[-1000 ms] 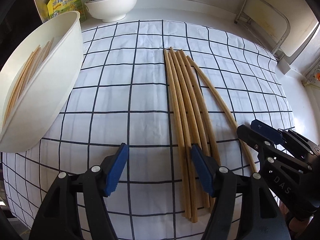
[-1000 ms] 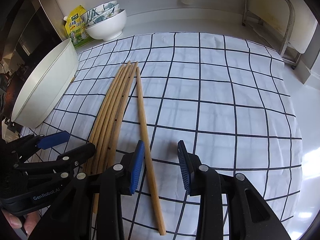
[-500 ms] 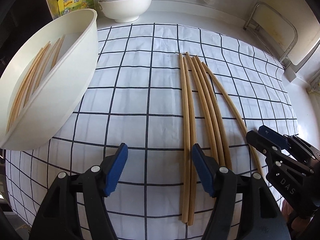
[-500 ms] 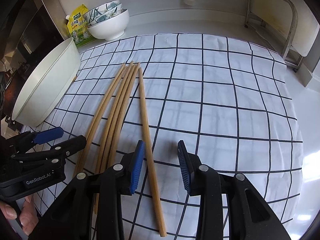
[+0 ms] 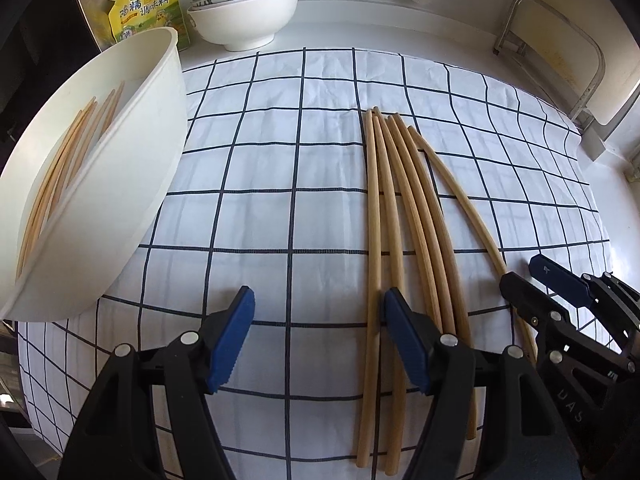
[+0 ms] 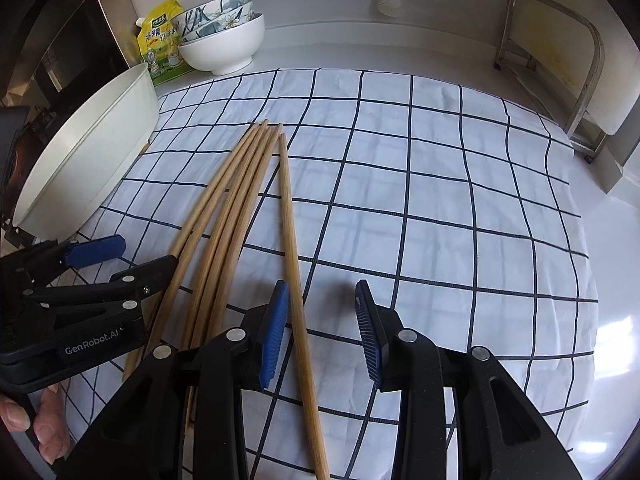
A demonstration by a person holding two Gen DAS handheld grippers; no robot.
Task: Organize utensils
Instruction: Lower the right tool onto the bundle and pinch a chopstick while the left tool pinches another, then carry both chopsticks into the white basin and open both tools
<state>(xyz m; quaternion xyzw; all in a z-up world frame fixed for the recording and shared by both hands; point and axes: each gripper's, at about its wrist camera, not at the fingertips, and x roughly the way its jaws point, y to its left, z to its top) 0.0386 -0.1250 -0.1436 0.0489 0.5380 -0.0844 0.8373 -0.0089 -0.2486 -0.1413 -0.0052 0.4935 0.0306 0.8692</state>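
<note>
Five wooden chopsticks lie loose on the checked cloth, four bunched side by side and one, the rightmost, angled a little apart from the bunch at its near end. More chopsticks rest inside the white tub at the cloth's left edge (they overlap too much there for a sure count). Two grippers hover over the cloth. The left gripper has its jaws spread wide with nothing between them except bare cloth and the leftmost stick, which runs just inside its right pad without being pinched. The right gripper stands partly spread, and the single angled chopstick passes between its pads, close to the left one, unclamped. Two bowls are stacked beside one yellow seasoning pouch at the back.
</note>
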